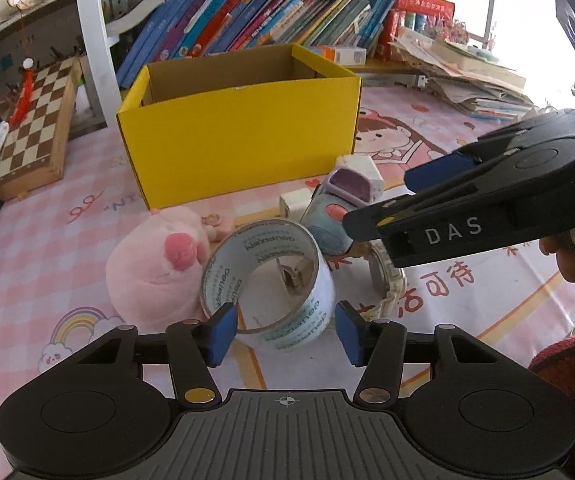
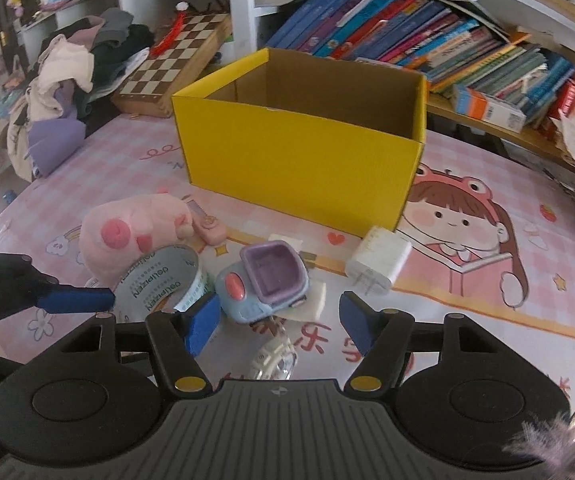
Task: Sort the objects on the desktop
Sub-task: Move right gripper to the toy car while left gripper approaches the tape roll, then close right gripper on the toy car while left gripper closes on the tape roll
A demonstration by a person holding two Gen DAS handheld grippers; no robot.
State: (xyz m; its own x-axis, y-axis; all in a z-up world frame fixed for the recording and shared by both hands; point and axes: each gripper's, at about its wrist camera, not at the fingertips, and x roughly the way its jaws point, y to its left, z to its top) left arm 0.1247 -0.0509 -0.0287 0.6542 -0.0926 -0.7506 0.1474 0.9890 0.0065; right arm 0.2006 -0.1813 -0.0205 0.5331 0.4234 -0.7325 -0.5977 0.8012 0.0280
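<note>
Blue-padded jaws of the left gripper stand on either side of the clear tape roll, which sits tilted on its edge on the pink checked tablecloth; the pads are not pressing on it, so the grip is not made. Just beside the roll lies the pink plush pig. Blue-padded jaws of the right gripper stand apart over a transparent wristwatch, gripping nothing. Just beyond them sits the blue and purple toy car, resting against a flat white eraser block, with the white plug charger to its right. Farther back stands the open yellow cardboard box. Behind it leans a wooden chessboard case, and rows of colourful books fill the shelf.
</note>
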